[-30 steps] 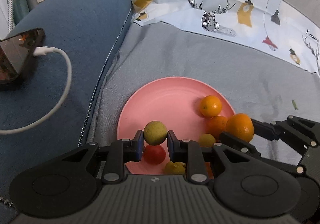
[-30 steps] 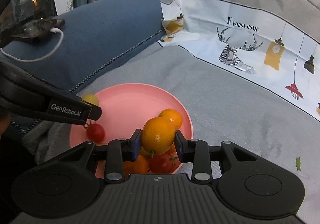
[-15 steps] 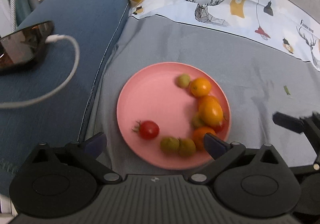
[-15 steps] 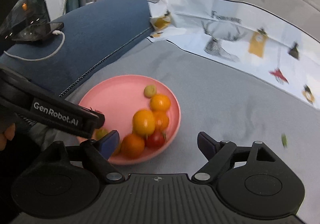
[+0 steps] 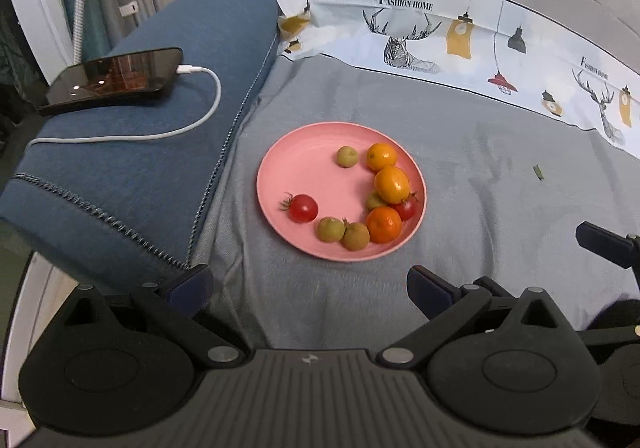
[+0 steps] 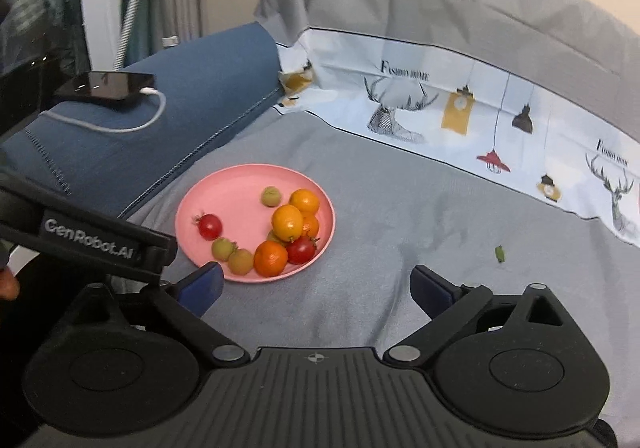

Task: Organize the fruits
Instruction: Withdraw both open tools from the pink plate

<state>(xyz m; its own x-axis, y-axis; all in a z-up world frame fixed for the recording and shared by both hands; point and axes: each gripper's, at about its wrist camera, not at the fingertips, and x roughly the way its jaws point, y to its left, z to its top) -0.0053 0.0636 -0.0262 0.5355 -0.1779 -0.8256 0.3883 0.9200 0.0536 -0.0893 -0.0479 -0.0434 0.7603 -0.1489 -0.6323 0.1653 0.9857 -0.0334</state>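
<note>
Our left gripper (image 5: pixel 308 288) has its jaws spread wide with nothing between them, the blue rubbery pads on matte black plastic linkages framing bare grey cloth. Our right gripper (image 6: pixel 316 286) is likewise released and empty, its pads apart above the same cloth, just short of the plate's near rim. Ahead of both sits the round pink plate (image 5: pixel 312 152), smooth and shallow, lying flat on the finely woven grey sheet (image 5: pixel 480 188). All the fruit is on it: a glossy red tomato (image 5: pixel 303 208) with a green calyx stands alone toward the left side, two dull olive-green round fruits (image 5: pixel 343 233) touch each other at the near rim, and beside them a deep orange mandarin (image 5: pixel 383 224) rests against a second tomato (image 5: pixel 407 209). A shiny oval orange (image 5: pixel 392 184) sits on top of this cluster, another small mandarin (image 5: pixel 381 156) lies behind it, and a single green fruit (image 5: pixel 346 156) sits apart near the plate's far side. Left of the sheet, a stitched blue denim-like cushion (image 5: pixel 140 168) carries a glossy black phone (image 5: pixel 112 78) with a white cable (image 5: pixel 200 116) plugged in. A tiny green scrap (image 5: pixel 538 172) lies on the cloth to the right.
</note>
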